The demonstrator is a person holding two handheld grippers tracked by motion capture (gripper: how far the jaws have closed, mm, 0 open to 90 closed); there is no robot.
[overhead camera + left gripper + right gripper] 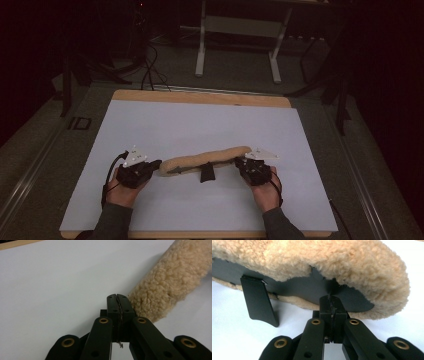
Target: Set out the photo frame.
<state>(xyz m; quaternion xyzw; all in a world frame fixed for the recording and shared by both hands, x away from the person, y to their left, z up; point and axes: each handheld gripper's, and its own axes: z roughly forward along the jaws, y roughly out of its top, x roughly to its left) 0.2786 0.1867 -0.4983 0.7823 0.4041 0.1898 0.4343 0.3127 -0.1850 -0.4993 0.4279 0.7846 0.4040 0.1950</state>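
The left gripper [153,165], jaws pressed together on nothing, sits just beside the 8 o'clock end of one tan fleece strap pad [207,158]. The right gripper [241,163], jaws together, appears to pinch the pad's dark backing [317,291] at its other end. The pad lies near the front of the white table [200,122], long axis running 8 to 2 o'clock. One black tab [206,172] hangs mid-length. Two hands, two grippers.
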